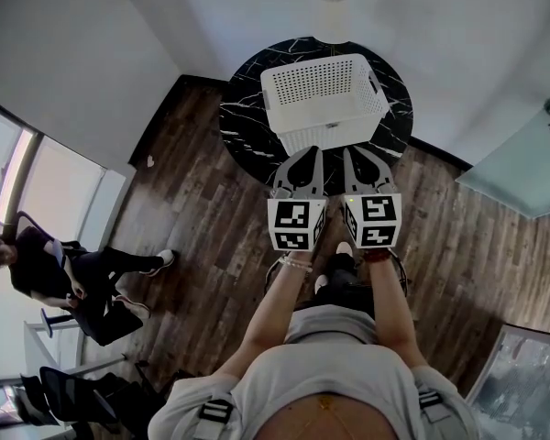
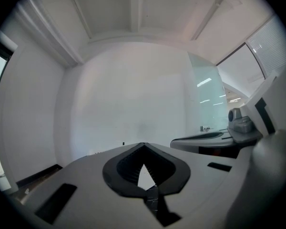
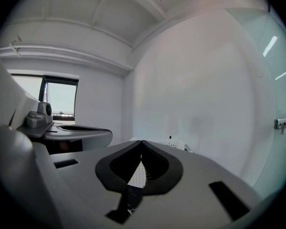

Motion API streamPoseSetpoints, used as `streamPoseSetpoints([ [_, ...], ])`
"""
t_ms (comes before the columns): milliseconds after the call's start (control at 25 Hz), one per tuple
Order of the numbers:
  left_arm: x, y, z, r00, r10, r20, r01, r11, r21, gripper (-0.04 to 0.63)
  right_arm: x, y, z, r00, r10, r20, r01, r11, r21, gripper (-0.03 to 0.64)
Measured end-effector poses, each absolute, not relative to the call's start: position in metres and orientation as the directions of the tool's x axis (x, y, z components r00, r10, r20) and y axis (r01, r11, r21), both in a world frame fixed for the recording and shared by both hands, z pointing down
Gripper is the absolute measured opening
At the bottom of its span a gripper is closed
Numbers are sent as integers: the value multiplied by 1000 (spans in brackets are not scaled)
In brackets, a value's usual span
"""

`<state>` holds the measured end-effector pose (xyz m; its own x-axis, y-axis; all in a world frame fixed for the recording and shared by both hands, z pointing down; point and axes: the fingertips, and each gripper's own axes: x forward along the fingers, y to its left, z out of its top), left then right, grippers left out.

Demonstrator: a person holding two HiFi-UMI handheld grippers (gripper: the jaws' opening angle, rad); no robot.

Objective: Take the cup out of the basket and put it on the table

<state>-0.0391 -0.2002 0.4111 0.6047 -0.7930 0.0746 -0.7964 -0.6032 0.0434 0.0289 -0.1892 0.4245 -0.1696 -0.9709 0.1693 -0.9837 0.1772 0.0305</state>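
A white perforated basket [image 1: 323, 99] stands on the round black marble table [image 1: 243, 108]. No cup shows in any view; the basket's inside is hidden from here. My left gripper [image 1: 313, 152] and right gripper [image 1: 347, 152] are held side by side at the table's near edge, just short of the basket's front wall. Both are shut, tips together, with nothing between them. In the left gripper view the left gripper [image 2: 143, 145] points at a bare white wall. In the right gripper view the right gripper [image 3: 141, 141] has the basket's rim [image 3: 175, 142] just beyond its tips.
Dark wooden floor [image 1: 192, 200] surrounds the table. A person [image 1: 60, 273] sits on a chair at the far left by a window. A glass panel [image 1: 522, 168] stands at the right. White walls close off the room behind the table.
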Motion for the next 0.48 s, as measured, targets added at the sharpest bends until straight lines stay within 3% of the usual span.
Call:
streamPoseSetpoints([
  [480,-24,-249,411,550,-831,85,-835,-549,37,5,38,-242,424,-243,-955,172,-968,250,21,8],
])
